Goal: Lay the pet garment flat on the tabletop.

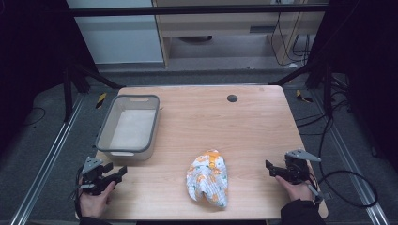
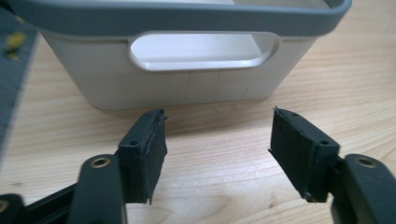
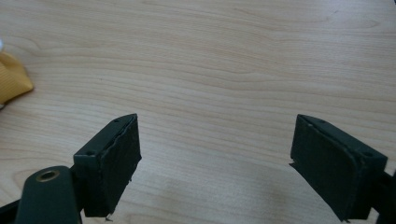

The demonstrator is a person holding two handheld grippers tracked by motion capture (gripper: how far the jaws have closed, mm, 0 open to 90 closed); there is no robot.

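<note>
A crumpled white cloth with orange and green print (image 1: 208,183) lies on the wooden table (image 1: 225,126) near its front edge; an orange corner of the cloth (image 3: 11,83) shows at the left of the right gripper view. A grey-rimmed white plastic bin (image 1: 128,126) stands at the table's left, its handle side (image 2: 201,49) close ahead in the left gripper view. My left gripper (image 1: 121,171) rests at the front left corner, open, with bare wood between its pads (image 2: 147,149). My right gripper (image 1: 270,168) sits at the front right, open and pointing toward the cloth.
A small dark round cap (image 1: 232,98) is set in the table near its far edge. Metal rails (image 1: 51,154) run along the floor on both sides, and cables (image 1: 347,187) lie on the floor at the right.
</note>
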